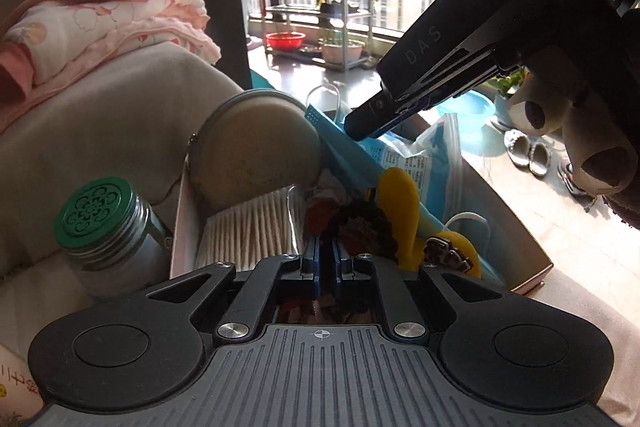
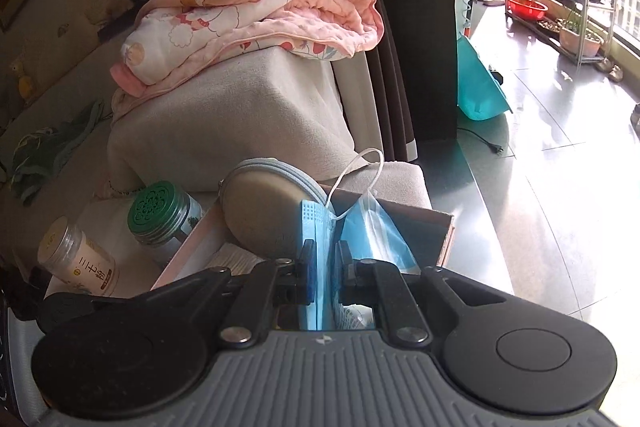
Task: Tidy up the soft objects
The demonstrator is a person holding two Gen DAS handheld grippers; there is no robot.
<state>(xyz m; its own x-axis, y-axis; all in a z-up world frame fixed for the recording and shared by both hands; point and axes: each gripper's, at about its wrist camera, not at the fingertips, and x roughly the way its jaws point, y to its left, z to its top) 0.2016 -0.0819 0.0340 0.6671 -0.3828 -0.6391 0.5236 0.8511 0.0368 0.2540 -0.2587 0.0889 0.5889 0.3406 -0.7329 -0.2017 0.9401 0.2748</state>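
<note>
My left gripper (image 1: 325,257) reaches into a cardboard box (image 1: 520,227) with its jaws shut on a dark brown fuzzy piece (image 1: 362,227) that looks like a hair tie. A yellow soft item (image 1: 400,195) lies just right of it. My right gripper (image 1: 360,125) comes in from the upper right, shut on a blue face mask (image 1: 344,151). In the right wrist view the right gripper (image 2: 324,259) pinches the folded mask (image 2: 376,227) over the box (image 2: 448,227), with the white ear loop sticking up. A round grey pouch (image 1: 256,151) leans in the box's left end.
A pack of cotton swabs (image 1: 248,231) and a printed plastic bag (image 1: 424,155) lie in the box. A green-lidded jar (image 2: 160,211) and a white-labelled jar (image 2: 80,259) stand left of it. Pink blankets (image 2: 260,11) top the sofa arm. A white-and-brown plush (image 1: 580,131) hangs at right.
</note>
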